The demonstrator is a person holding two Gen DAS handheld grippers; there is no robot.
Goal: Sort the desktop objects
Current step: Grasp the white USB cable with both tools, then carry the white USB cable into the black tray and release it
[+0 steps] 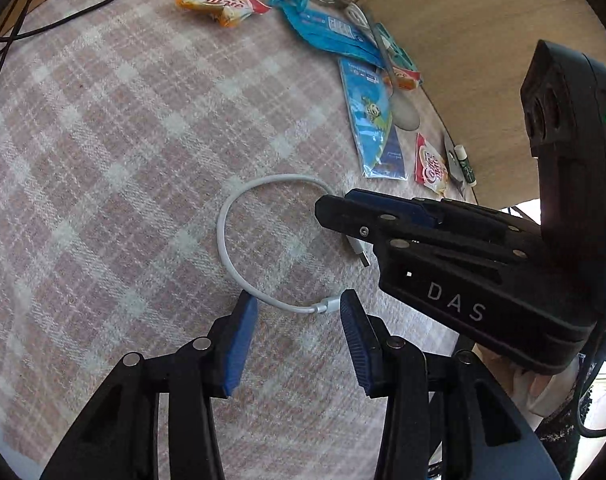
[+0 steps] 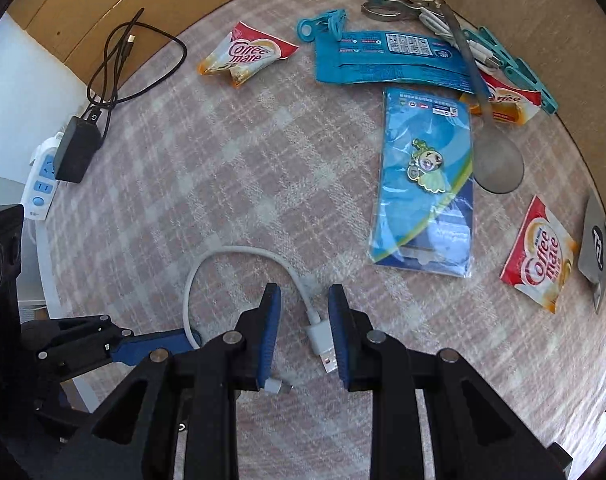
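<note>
The short white cable [image 2: 239, 254] lies curled in a loop on the plaid cloth [image 2: 223, 168], well apart from the packaged card [image 2: 425, 188] and nearer the viewer than it; it looks light, limp and a little slick, so the stiff plug ends seem the best places to grip. The right gripper [image 2: 305, 336] stands open astride the USB plug [image 2: 323, 340], whose long axis points away from the card; the left gripper [image 1: 299, 338] is open around the smaller plug [image 1: 329, 304], pads not pressing.
</note>
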